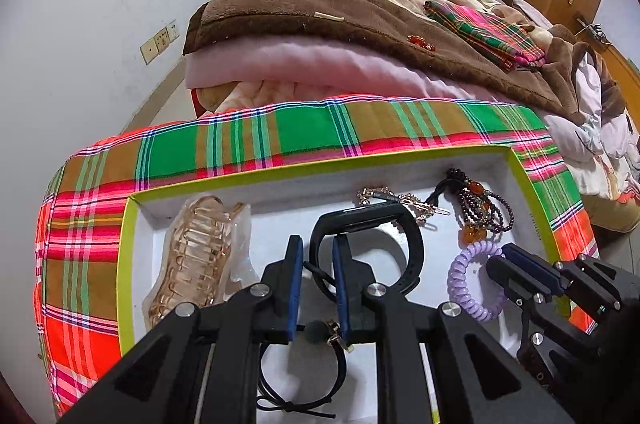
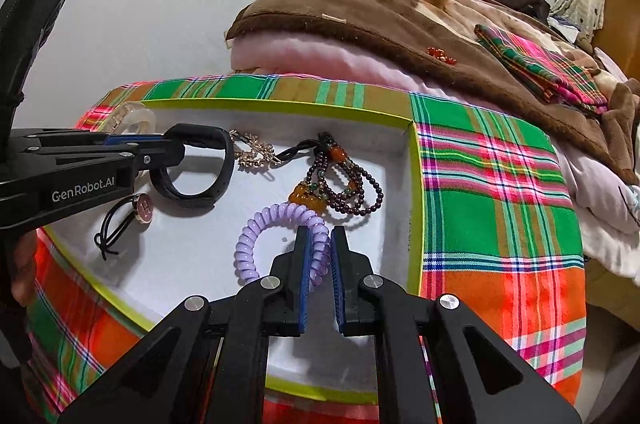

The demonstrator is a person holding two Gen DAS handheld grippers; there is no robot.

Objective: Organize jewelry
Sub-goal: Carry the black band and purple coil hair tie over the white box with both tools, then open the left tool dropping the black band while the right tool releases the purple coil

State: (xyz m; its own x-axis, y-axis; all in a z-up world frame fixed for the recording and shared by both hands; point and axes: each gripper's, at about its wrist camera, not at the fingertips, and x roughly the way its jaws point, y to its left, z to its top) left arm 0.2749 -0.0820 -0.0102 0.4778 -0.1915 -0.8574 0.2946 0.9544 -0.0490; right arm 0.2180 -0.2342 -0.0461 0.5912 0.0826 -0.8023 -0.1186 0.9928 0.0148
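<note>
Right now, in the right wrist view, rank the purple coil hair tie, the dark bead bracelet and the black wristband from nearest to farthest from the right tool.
1. Purple coil hair tie, pinched in the right tool.
2. Dark bead bracelet, just beyond the coil.
3. Black wristband, far left, in the left tool.

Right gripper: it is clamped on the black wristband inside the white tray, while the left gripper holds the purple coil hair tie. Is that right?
No, the items are swapped. The right gripper is shut on the purple coil hair tie, as the right wrist view shows; the left gripper holds the black wristband. Both are inside the white tray.
</note>
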